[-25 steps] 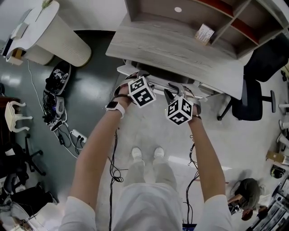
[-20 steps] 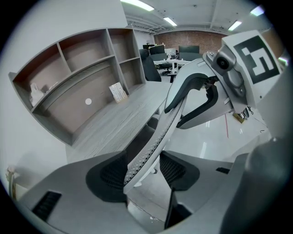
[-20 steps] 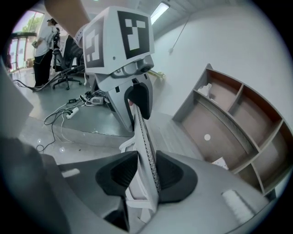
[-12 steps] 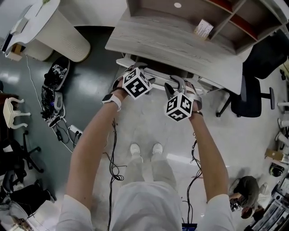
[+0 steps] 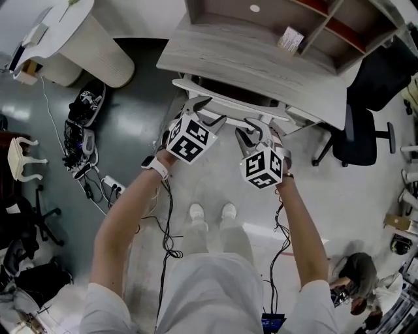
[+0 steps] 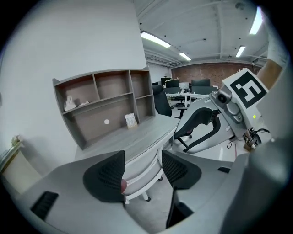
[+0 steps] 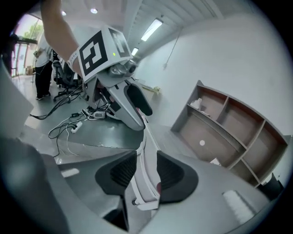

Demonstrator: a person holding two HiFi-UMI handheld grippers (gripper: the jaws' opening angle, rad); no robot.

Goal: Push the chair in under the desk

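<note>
The white chair [image 5: 225, 99] stands tucked against the grey wooden desk [image 5: 261, 65], only its backrest rim showing at the desk's front edge. My left gripper [image 5: 206, 112] hangs just in front of the rim, open, jaws having just been opening, nothing between them. My right gripper [image 5: 256, 130] is a little nearer me, also open and empty, after the same opening. In the left gripper view the chair back [image 6: 139, 167] lies beyond the left gripper [image 6: 143, 169]. From the right gripper [image 7: 146, 171] the chair back [image 7: 145, 151] is edge-on.
A shelf unit [image 5: 307, 19] with a small box [image 5: 290, 40] sits on the desk. A black office chair [image 5: 362, 130] stands at the right. Cables and a power strip [image 5: 88, 147] lie on the floor left, near a white rounded bin [image 5: 78, 45]. A person [image 5: 356, 274] crouches lower right.
Both grippers have risen and drawn back from the chair's backrest toward me, with their jaws spread wider. The chair stays against the desk.
</note>
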